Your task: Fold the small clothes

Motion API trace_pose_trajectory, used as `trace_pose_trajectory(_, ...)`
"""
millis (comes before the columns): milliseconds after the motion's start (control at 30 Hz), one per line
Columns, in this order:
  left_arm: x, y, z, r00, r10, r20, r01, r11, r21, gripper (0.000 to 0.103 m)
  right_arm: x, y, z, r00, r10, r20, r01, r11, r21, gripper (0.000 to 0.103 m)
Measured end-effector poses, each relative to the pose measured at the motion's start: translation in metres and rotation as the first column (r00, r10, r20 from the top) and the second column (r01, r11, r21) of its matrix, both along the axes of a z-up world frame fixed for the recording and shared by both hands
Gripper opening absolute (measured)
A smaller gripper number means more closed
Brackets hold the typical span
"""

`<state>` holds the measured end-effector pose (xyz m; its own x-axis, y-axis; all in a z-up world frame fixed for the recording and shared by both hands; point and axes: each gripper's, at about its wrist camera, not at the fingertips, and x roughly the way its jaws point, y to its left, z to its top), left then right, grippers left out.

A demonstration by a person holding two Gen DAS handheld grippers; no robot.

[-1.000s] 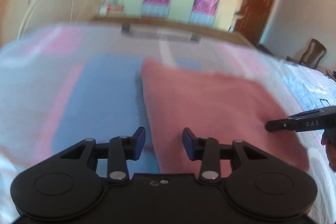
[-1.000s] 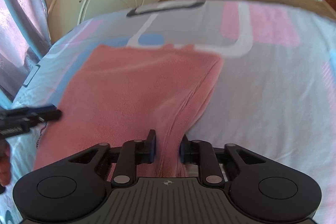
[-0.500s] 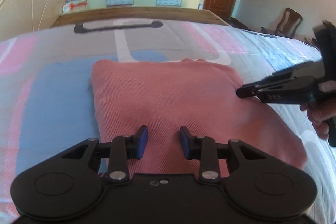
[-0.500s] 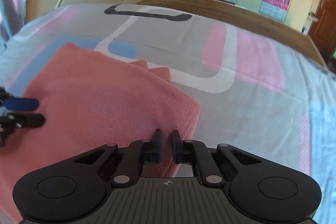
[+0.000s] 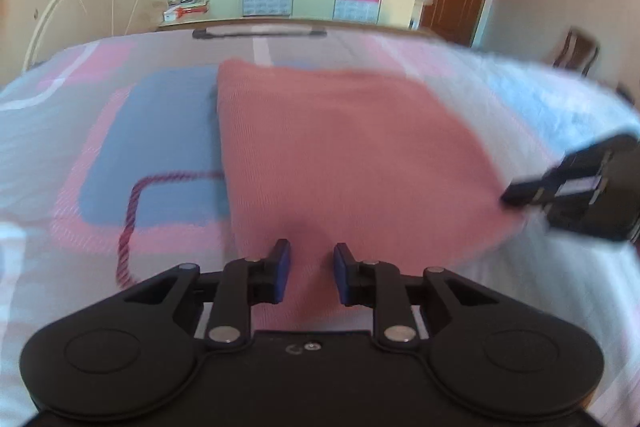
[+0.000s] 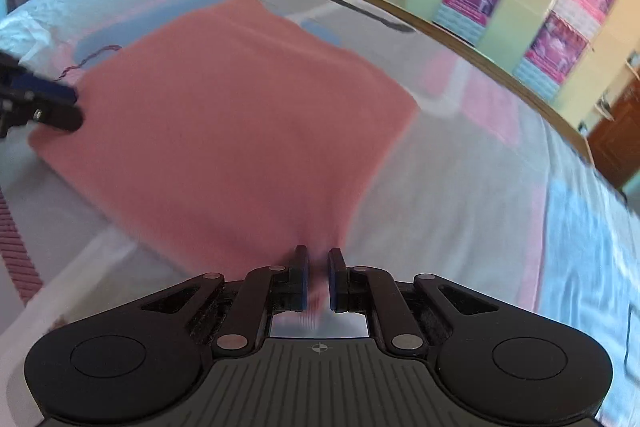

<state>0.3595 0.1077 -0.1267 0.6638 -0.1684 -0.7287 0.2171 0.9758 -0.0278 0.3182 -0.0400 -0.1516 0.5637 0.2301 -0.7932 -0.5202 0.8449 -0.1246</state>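
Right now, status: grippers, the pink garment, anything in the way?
Right gripper shut on pink garment corner. Left gripper closing, near edge between its jaws, grip unconfirmed. Garment folded flat on bed sheet. Maroon cord trails alongside.

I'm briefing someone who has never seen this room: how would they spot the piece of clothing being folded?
Look at the bed with the pastel patchwork sheet of pink, blue and grey blocks. On its near half lies a salmon-pink ribbed knit garment, folded into a rough rectangle, with a dark red cord trailing from its left edge. It is the only plain-coloured, textured cloth there; everything around it is flat printed sheet.
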Motion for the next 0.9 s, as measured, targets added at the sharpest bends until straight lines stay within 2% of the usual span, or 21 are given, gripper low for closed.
trace_pose_trajectory(67,-0.005,-0.003,-0.01,1.0,0.014,-0.023,-0.014,1.0,0.019,0.023,-0.003,-0.003,-0.005,1.0,-0.008,0.003,0.008,1.0,0.01,0.007)
trace_pose_trajectory(167,-0.006,-0.004,-0.012,0.999,0.045,-0.015,-0.045,0.999,0.012,0.023,-0.001,-0.001,-0.011,1.0,-0.025,0.016,0.025,0.999,0.028,0.007)
trace_pose_trajectory(300,-0.01,-0.01,-0.013,0.998,0.065,0.001,-0.065,0.997,0.049,0.023,-0.004,-0.005,-0.008,0.999,-0.052,0.015,0.051,0.997,0.054,0.007)
trace_pose_trajectory(367,-0.011,-0.012,-0.012,0.997,0.078,0.003,-0.078,0.995,0.061,0.022,-0.009,-0.007,-0.004,0.997,-0.07,0.012,0.069,0.995,0.071,0.007)
trace_pose_trajectory(433,-0.021,-0.015,0.002,0.996,0.085,0.016,-0.085,0.995,0.06,0.019,-0.017,-0.012,0.006,0.996,-0.087,0.009,0.086,0.991,0.1,0.008)
trace_pose_trajectory(500,-0.042,-0.02,0.019,0.994,0.086,0.064,-0.089,0.994,0.057,0.021,-0.036,-0.02,0.026,0.995,-0.096,0.031,0.09,0.984,0.155,0.007)
trace_pose_trajectory(633,-0.08,-0.03,0.038,0.99,0.096,0.101,-0.102,0.993,0.057,0.021,-0.077,-0.038,0.055,0.991,-0.122,0.053,0.107,0.966,0.236,0.007)
trace_pose_trajectory(700,-0.099,-0.035,0.045,0.987,0.113,0.114,-0.119,0.991,0.052,0.021,-0.099,-0.046,0.065,0.99,-0.137,0.045,0.121,0.957,0.265,0.008)
trace_pose_trajectory(767,-0.122,-0.038,0.055,0.98,0.141,0.138,-0.146,0.989,0.03,0.031,-0.124,-0.053,0.076,0.986,-0.153,0.061,0.13,0.95,0.283,0.008)
trace_pose_trajectory(900,-0.169,-0.046,0.081,0.968,0.159,0.195,-0.164,0.986,0.013,0.031,-0.174,-0.068,0.1,0.981,-0.175,0.086,0.14,0.939,0.314,0.008)
